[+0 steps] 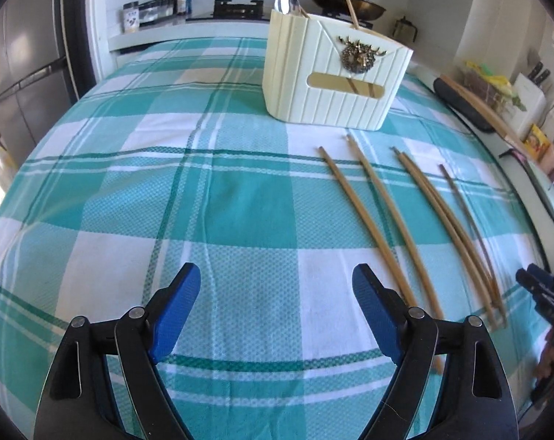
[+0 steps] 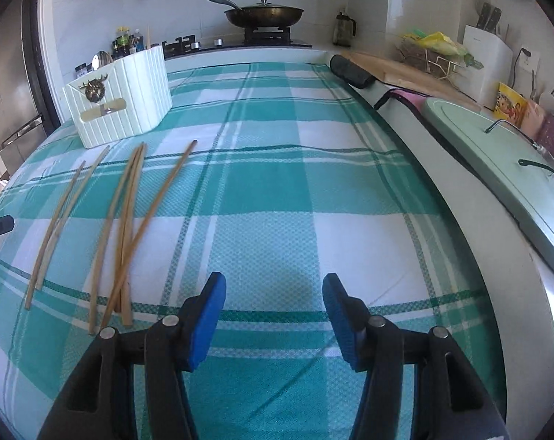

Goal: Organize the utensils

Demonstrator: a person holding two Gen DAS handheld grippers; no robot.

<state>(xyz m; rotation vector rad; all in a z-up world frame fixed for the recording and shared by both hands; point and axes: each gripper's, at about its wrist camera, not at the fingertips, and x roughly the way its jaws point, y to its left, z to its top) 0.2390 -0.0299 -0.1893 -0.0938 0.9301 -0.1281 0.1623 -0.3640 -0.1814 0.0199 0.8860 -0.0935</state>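
Note:
Several bamboo chopsticks (image 1: 447, 214) lie side by side on the green-and-white checked cloth (image 1: 203, 201), just in front of a cream ribbed utensil holder (image 1: 331, 84). The holder bears a gold stag ornament and contains a metal spoon (image 1: 287, 0) and one chopstick (image 1: 350, 7). My left gripper (image 1: 277, 278) hangs open over bare cloth, left of the chopsticks, with nothing between its fingers. In the right wrist view the chopsticks (image 2: 126, 220) and holder (image 2: 130, 110) are to the left. My right gripper (image 2: 275, 286) is open and empty, to the right of the sticks.
The table's right edge meets a counter with a pale green board (image 2: 496, 168), a black roll (image 2: 350, 69), a wooden board and a knife block (image 2: 485, 55). A lidded pan (image 2: 264, 13) sits on the stove behind. A fridge (image 1: 24, 84) stands at the left.

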